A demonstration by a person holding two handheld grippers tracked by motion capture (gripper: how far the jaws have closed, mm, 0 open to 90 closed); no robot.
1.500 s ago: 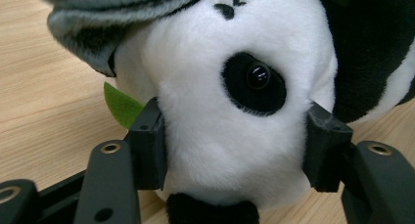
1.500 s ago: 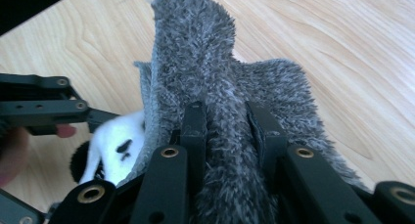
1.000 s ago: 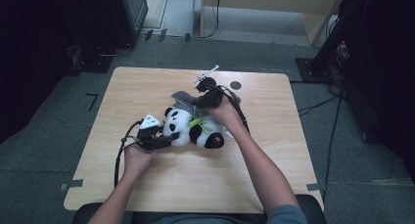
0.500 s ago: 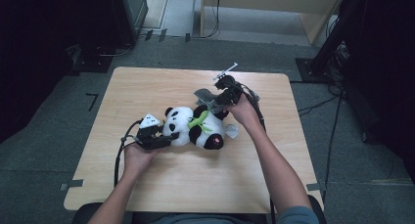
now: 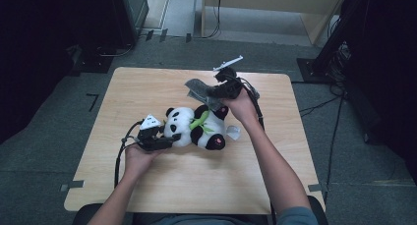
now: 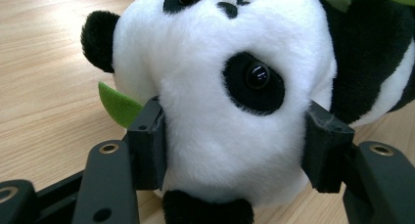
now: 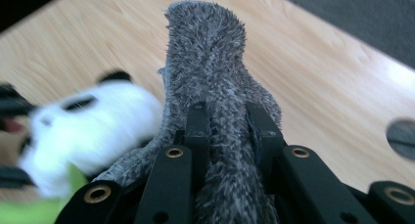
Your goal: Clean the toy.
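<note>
A black-and-white plush panda (image 5: 196, 126) with a green scarf lies on its side on the wooden table (image 5: 295, 161). My left gripper (image 5: 169, 139) holds its head from the left. In the left gripper view the pads (image 6: 149, 141) press into the fur on both sides of the panda's head (image 6: 230, 87); the jaws have just been opening a little, with the head still between them. My right gripper (image 5: 209, 93) is raised behind the panda, shut on a grey fuzzy cloth (image 5: 196, 87). The grey cloth (image 7: 205, 53) sticks up from between the right gripper's (image 7: 230, 121) pads, and the panda (image 7: 88, 126) is blurred beyond.
A white tag (image 5: 233, 132) lies at the panda's right side. A green leaf (image 6: 117, 104) pokes out beside its head. A round hole (image 7: 401, 136) is in the tabletop near the right gripper. Dark floor and cables surround the table.
The right gripper has risen and moved back and to the right, carrying the grey cloth away from the panda. The left hand and the panda have stayed in place.
</note>
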